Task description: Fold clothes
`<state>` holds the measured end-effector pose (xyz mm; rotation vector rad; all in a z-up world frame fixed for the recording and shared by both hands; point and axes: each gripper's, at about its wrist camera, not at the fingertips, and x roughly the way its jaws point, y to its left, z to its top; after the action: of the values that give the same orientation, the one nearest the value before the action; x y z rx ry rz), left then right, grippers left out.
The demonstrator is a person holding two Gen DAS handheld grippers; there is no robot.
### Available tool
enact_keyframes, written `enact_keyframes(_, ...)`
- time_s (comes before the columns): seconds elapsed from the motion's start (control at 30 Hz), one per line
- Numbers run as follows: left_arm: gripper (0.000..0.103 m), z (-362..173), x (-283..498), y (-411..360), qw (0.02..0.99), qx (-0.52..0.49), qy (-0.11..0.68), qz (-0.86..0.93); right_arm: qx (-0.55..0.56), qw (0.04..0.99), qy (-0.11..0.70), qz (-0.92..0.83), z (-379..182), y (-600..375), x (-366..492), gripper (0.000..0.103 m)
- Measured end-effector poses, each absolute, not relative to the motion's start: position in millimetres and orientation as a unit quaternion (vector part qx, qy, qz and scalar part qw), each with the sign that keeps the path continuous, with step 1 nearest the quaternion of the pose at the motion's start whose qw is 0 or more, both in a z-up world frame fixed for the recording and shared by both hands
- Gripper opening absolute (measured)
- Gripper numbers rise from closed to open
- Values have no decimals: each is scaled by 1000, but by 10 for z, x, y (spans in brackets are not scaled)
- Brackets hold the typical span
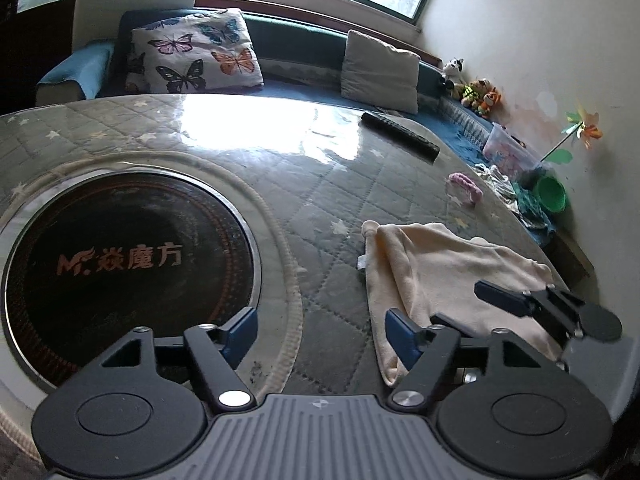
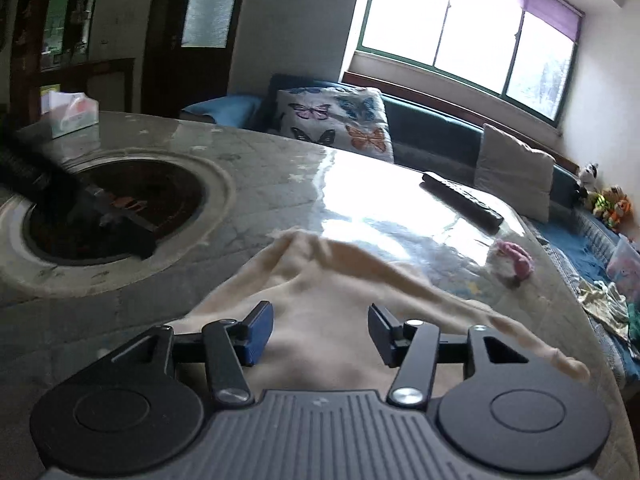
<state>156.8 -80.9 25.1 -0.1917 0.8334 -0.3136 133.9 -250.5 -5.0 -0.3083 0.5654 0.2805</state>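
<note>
Item: cream garment (image 1: 440, 272), lying rumpled and partly doubled on the quilted round table (image 1: 320, 184) near its edge, folding judged barely begun; left gripper (image 1: 320, 332) jaws apart beside the cloth, right gripper (image 2: 320, 334) jaws apart over it, neither holding anything

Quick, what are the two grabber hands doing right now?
Left gripper: open, holding nothing, just left of the cream garment.
Right gripper: open, holding nothing, over the cream garment.
</note>
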Motion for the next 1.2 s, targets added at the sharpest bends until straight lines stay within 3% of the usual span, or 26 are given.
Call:
enact_keyframes(0.07,85,261,1527,-782,900,-93,400,-149,-169,940,263,135,-51,-2444,1219,54)
enact_keyframes(0.2,89,293,1458,-730,904,-96,392,-142,-179,942,248,137,-42,-2377,1078,60)
enact_keyframes(0.43,97,315,1362,-657,906,-105,387,-138,-185,939,251,144,-114,-2236,963,61)
enact_keyframes(0.7,100,279,1310,-631,905,-109,388,-136,-112,948,265,135,-22,-2470,822,66)
enact_keyframes(0.77,102,266,1297,-643,905,-108,389,-136,-94,952,265,117,2,-2594,790,77)
enact_keyframes(1.2,103,194,1201,-783,902,-99,395,-144,11,961,277,-12,-9,-3648,736,85)
